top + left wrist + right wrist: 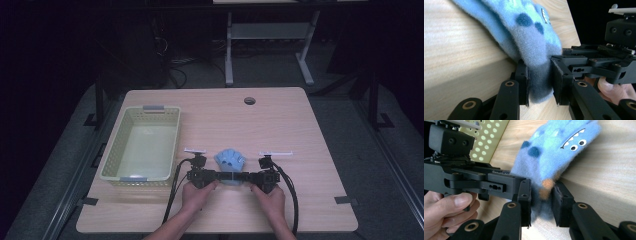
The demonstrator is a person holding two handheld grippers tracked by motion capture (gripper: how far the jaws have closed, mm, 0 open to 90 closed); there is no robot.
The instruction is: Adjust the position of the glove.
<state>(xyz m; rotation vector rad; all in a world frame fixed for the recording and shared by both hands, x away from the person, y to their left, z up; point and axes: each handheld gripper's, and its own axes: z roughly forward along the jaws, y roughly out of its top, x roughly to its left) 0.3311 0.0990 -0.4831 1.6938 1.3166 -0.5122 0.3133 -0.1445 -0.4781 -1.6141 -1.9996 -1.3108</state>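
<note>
A fuzzy blue sock (231, 160) with dark spots and a monster face lies on the wooden table (280, 125), its near end bunched between both grippers. My left gripper (220, 177) comes in from the left, and in the left gripper view its pads squeeze the sock (529, 32) at the left gripper (540, 80). My right gripper (246, 178) comes in from the right. In the right gripper view the right gripper (541, 200) pinches the sock (554, 145) at its orange-marked end. The two grippers face each other, jaw tips nearly touching.
A pale green perforated basket (150, 110) stands on the left of the table, close to the left hand; its wall (489, 135) appears behind the left gripper. A round cable hole (249, 100) sits near the far edge. A hand (449, 207) holds the left gripper.
</note>
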